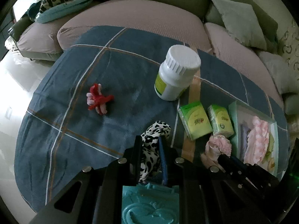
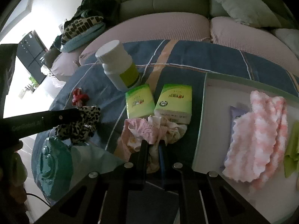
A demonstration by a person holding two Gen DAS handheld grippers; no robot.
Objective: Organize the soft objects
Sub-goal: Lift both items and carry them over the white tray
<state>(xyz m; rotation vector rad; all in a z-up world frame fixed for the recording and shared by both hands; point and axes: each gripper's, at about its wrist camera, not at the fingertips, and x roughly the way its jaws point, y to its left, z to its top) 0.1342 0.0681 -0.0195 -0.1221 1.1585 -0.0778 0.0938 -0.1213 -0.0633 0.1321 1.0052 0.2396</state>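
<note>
A blue plaid cloth (image 1: 97, 71) is spread over the table, a sofa (image 2: 168, 1) behind it. At the right edge a white tray (image 2: 211, 112) is seen, already loaded with a fluffy pink cloth (image 2: 256, 136); it is judged to be the drop spot for the soft items. On the cloth a white bottle (image 1: 175, 74) and two green tissue packs (image 1: 195, 122) are stood, and a red-pink pipe-cleaner toy (image 1: 98, 99) lies well to the left. A teal lid-like piece (image 2: 54, 166) sits at the near edge. The left gripper (image 1: 150, 149) is clamped on a leopard-print scrunchie (image 1: 156, 132), pointed steeply down, the scrunchie bunched between the pads. The right gripper (image 2: 153, 145) is clamped on a pale pink scrunchie (image 2: 147, 130), also pitched down, the fabric touching the near tissue pack. For the step in hand, both scrunchies are best lifted clear of the cloth before being carried toward the tray, the pink one first as it is nearer; the tissue packs and bottle should be passed over, not brushed. Grip should be kept until the fabric is over bare tray floor. Whether either scrunchie is fully off the cloth cannot be told.
</note>
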